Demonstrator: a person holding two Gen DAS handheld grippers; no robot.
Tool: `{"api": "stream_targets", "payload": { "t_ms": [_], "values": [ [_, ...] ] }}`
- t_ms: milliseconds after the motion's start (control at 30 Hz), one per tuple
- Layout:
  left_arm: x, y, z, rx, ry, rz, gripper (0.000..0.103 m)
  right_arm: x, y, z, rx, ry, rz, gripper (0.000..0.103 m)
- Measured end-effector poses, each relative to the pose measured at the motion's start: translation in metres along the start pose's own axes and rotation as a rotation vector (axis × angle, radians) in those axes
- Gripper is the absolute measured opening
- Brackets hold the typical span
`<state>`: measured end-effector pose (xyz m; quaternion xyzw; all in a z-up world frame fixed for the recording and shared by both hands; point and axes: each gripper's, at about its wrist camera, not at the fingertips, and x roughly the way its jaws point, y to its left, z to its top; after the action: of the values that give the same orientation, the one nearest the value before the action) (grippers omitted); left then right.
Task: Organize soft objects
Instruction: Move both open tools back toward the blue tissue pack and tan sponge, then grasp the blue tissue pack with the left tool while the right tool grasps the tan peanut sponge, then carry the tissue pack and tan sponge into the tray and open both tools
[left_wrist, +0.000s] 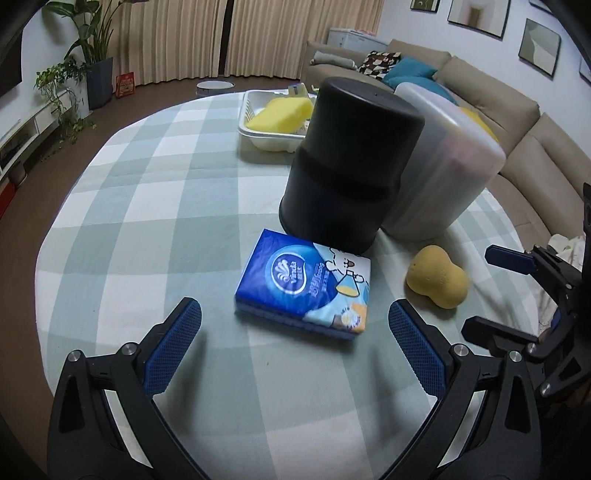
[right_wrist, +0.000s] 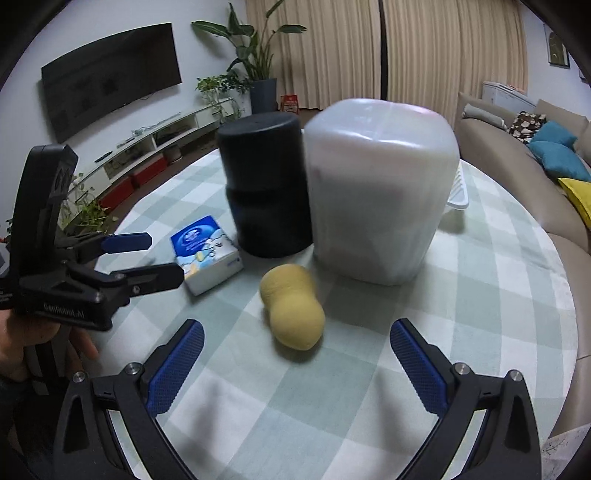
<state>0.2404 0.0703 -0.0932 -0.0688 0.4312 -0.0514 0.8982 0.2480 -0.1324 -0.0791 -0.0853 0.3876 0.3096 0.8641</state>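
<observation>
A blue tissue pack (left_wrist: 304, 286) lies flat on the checked tablecloth just beyond my left gripper (left_wrist: 295, 317), which hangs open above the cloth with nothing between its fingers. A tan peanut-shaped sponge (right_wrist: 293, 312) lies ahead of my right gripper (right_wrist: 297, 339), which is also open and empty. The tissue pack (right_wrist: 205, 253) and left gripper (right_wrist: 155, 258) show at the left of the right wrist view. The sponge (left_wrist: 437, 277) and right gripper (left_wrist: 484, 291) show at the right of the left wrist view. A yellow block sponge (left_wrist: 280, 114) rests in a white tray (left_wrist: 251, 127) at the back.
An upturned black bin (left_wrist: 349, 162) and an upturned translucent white bin (left_wrist: 447, 162) stand mid-table behind the soft things. The round table (right_wrist: 498, 295) has a beige sofa (right_wrist: 517, 162) at the right, and a TV stand and plants at the left. A hand (right_wrist: 22, 350) holds the left gripper.
</observation>
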Motion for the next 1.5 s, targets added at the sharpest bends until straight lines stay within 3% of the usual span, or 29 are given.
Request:
{"api": "stream_targets", "payload": {
  "t_ms": [267,400,500,833,1167,1233,1367,1500],
  "values": [
    [0.015,-0.005,0.006,0.045,0.044,0.047,0.103,0.013,0.000,0.001,-0.010,0.033,-0.007,0.102],
    [0.022,-0.008,0.010,0.093,0.061,0.074,0.103,0.016,-0.002,0.002,-0.020,0.050,-0.023,0.087],
    [0.027,-0.004,0.011,0.096,0.071,0.077,0.103,0.018,-0.002,0.003,-0.025,0.061,-0.018,0.082],
    [0.036,-0.004,0.013,0.118,0.111,0.116,0.103,0.018,0.003,0.004,-0.055,0.058,0.002,0.082],
    [0.034,-0.002,0.012,0.090,0.106,0.140,0.102,0.025,0.004,0.005,-0.064,0.091,-0.017,0.073],
    [0.031,-0.004,0.010,0.090,0.103,0.138,0.098,0.028,0.009,0.009,-0.070,0.091,-0.026,0.066],
    [0.022,-0.011,0.005,0.101,0.084,0.129,0.076,0.028,0.010,0.009,-0.085,0.086,-0.039,0.045],
    [0.012,-0.017,-0.008,0.104,0.080,0.129,0.075,0.021,0.009,0.001,-0.097,0.091,-0.051,0.035]
  ]
}}
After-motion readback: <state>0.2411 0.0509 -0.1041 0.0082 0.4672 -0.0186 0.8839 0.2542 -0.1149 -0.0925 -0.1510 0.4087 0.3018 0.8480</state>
